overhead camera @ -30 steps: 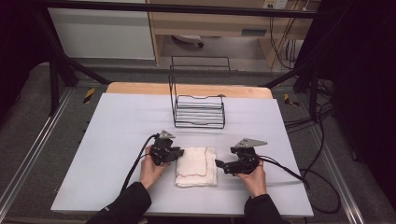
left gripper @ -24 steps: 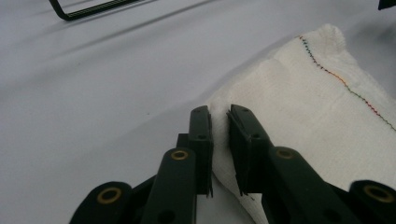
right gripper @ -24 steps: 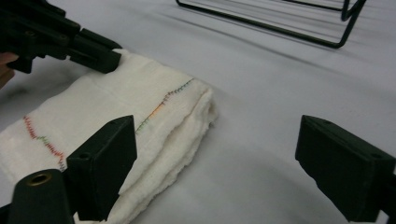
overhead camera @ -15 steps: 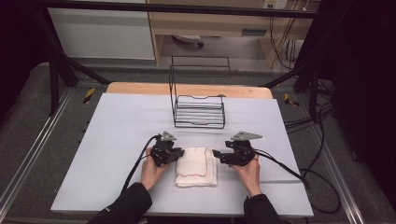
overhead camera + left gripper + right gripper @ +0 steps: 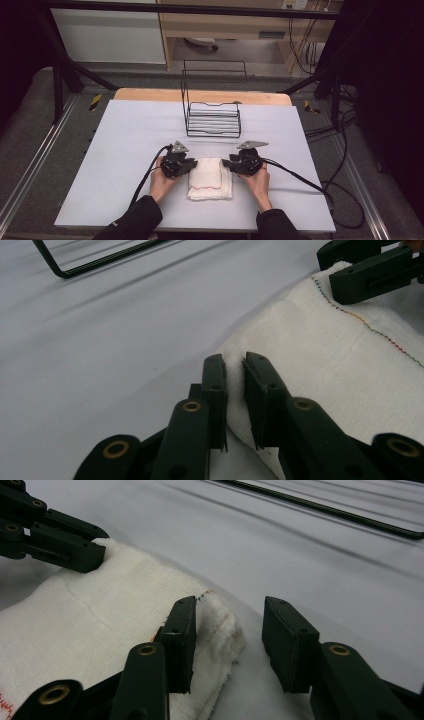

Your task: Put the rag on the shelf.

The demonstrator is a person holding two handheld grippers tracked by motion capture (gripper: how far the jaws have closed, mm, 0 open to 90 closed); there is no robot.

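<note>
Left gripper (image 5: 234, 377) clenched on towel (image 5: 210, 178) corner, lower centre. Right gripper (image 5: 230, 630) jaws closing around opposite corner, not yet pinching. Lift/fold not started.

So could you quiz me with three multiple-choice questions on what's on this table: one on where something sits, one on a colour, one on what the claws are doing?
1. Where is the wire rack?
A. Beyond the towel, toward the table's far edge
B. On top of the towel
C. On the floor

2. What colour is the folded towel?
A. Blue
B. White
C. Black

3. Which gripper pinches the towel?
A. Right gripper
B. Neither
C. Left gripper

Answers: 1 A, the high view shows it standing past the towel. 2 B, white cloth with coloured edge stitching. 3 C, its jaws squeeze a towel corner, while the right jaws stand apart around the other corner, having just been closing.
</note>
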